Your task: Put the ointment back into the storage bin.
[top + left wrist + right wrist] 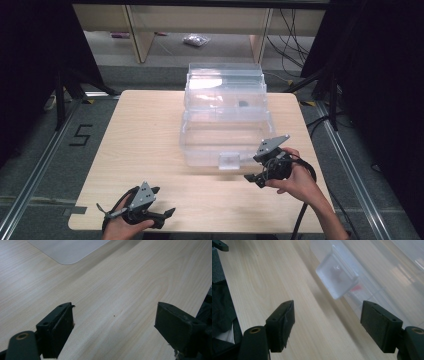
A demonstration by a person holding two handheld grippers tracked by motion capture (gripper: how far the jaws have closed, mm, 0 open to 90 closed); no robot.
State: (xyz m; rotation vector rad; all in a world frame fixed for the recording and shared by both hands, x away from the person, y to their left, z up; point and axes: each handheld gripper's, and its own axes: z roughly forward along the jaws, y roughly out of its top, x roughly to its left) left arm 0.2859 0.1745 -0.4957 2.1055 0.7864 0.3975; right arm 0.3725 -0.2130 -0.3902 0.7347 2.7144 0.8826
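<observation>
A clear plastic storage box point(223, 117) with a stepped lid stands in the middle of the pale wooden table point(145, 135). Its front latch point(229, 161) faces me. A small dark item point(243, 104) shows through the upper part. My right gripper point(254, 179) hovers just right of the latch, open and holding nothing. In the right gripper view the latch point(337, 275) and the box wall point(387, 277) lie just ahead of the open right gripper point(327, 322). My left gripper point(163, 201) is near the table's front left edge, open over bare wood point(115, 325).
A rounded corner of the clear box point(67, 250) lies far ahead in the left gripper view. Beyond the table are wooden furniture legs point(142, 35), a small bag on the floor point(196, 40) and cables point(290, 35). Metal rails point(345, 160) run along both sides.
</observation>
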